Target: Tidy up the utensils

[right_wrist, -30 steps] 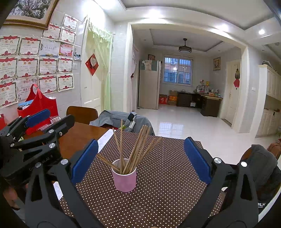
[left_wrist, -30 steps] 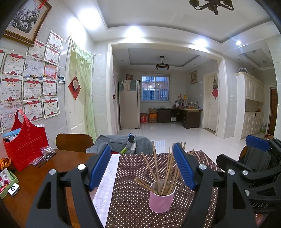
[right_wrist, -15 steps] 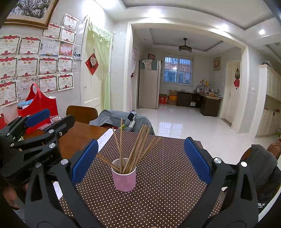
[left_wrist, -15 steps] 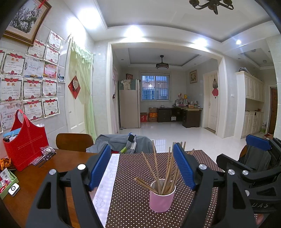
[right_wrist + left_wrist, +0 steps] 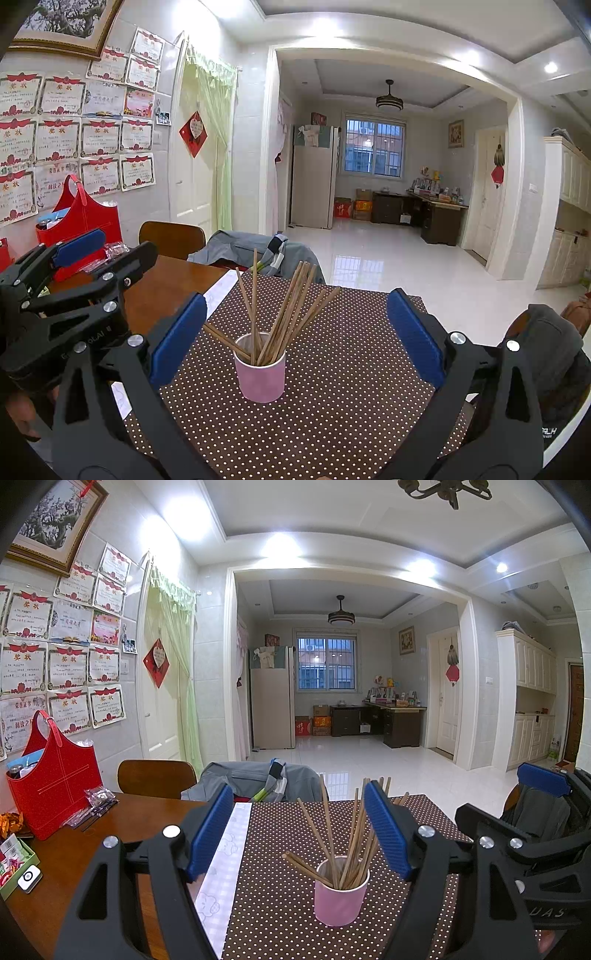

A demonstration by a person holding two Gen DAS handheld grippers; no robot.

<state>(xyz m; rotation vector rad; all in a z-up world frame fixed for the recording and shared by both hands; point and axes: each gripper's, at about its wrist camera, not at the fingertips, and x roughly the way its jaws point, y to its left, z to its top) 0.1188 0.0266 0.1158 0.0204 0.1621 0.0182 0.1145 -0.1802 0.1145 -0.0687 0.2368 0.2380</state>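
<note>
A pink cup (image 5: 340,897) stands upright on a brown polka-dot tablecloth (image 5: 280,904), with several wooden chopsticks (image 5: 351,834) fanned out in it. It also shows in the right wrist view (image 5: 260,376) with the chopsticks (image 5: 284,314). My left gripper (image 5: 299,830) is open and empty, held above the table just short of the cup. My right gripper (image 5: 295,332) is open and empty, with the cup between its blue pads. The left gripper shows at the left of the right wrist view (image 5: 74,280).
A red bag (image 5: 51,786) and small packets stand at the table's left by the wall. A green box (image 5: 14,867) sits at the near left edge. Chairs draped with grey jackets (image 5: 255,779) stand at the far side and right (image 5: 550,354).
</note>
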